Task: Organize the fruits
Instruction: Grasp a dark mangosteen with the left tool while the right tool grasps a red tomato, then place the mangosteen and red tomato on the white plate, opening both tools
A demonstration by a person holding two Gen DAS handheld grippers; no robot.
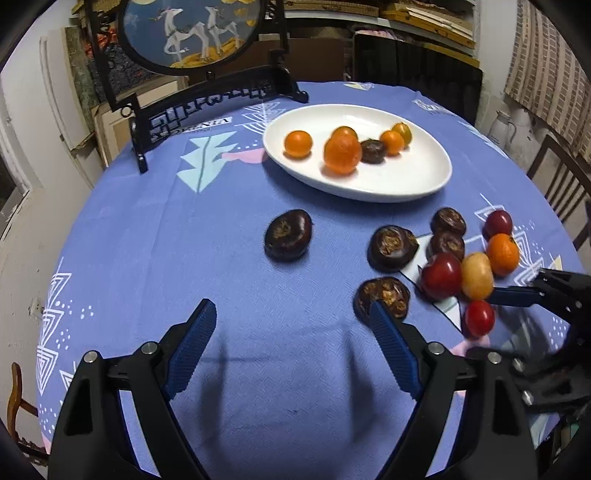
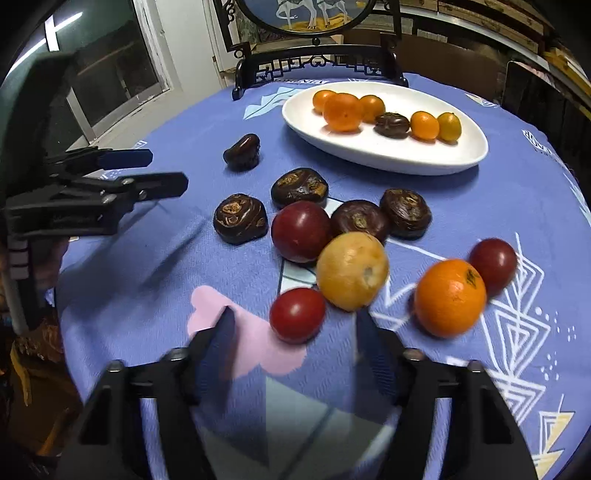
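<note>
A white oval plate [image 1: 424, 173] [image 2: 469, 151] at the back holds several orange fruits [image 1: 342, 152] [image 2: 342, 112] and one dark water chestnut [image 1: 373, 150] [image 2: 392, 125]. On the cloth lie several dark water chestnuts [image 1: 288, 235] [image 2: 240, 223], red fruits [image 1: 441, 275] [image 2: 297, 315], a yellow fruit [image 1: 477, 275] [image 2: 352, 270] and an orange fruit [image 1: 502, 254] [image 2: 450, 297]. My left gripper [image 1: 291, 314] [image 2: 166, 171] is open and empty above the cloth. My right gripper [image 2: 295, 321] is open, its fingertips just short of the small red fruit and the yellow fruit.
A black carved stand with a round painted screen [image 1: 184, 33] [image 2: 314, 14] stands behind the plate. The round table's blue patterned cloth [image 1: 184, 240] [image 2: 517, 206] falls off at the edges. A chair [image 1: 561, 184] stands at the right.
</note>
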